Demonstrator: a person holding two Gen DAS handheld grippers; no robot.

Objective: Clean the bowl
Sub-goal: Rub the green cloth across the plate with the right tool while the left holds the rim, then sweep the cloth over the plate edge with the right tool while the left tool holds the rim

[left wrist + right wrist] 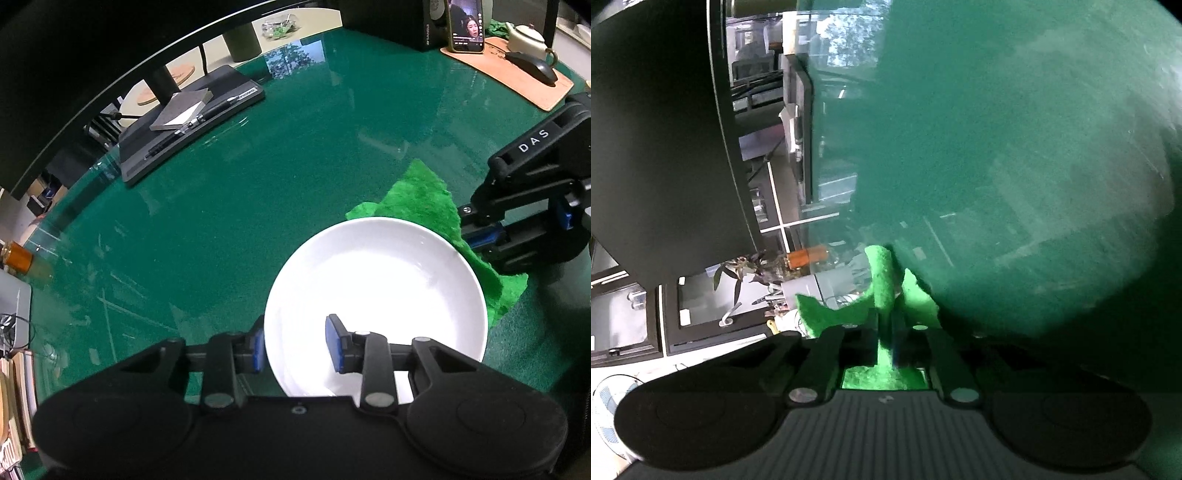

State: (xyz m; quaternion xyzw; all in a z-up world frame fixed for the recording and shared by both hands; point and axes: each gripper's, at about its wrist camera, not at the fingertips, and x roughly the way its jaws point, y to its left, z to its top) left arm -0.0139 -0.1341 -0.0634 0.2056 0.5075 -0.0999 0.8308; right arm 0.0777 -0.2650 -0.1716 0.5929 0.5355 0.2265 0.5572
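Left wrist view shows my left gripper (297, 345) astride the near rim of the round white ceramic bowl (376, 291) on the dark green glass-topped desk (229, 206); one blue pad is outside the wall, one inside, and I cannot tell whether they press it. Beyond the bowl, my right gripper (886, 332) is closed tight on the bright green fuzzy cloth (417, 199), which lies partly under the far rim. If my hold is loose, I judge wiping may push the smooth bowl away.

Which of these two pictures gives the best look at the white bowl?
The left wrist view: the white bowl sits almost whole on the green table, its rim between the left gripper fingers. The right wrist view shows no bowl, only the green cloth it pinches.
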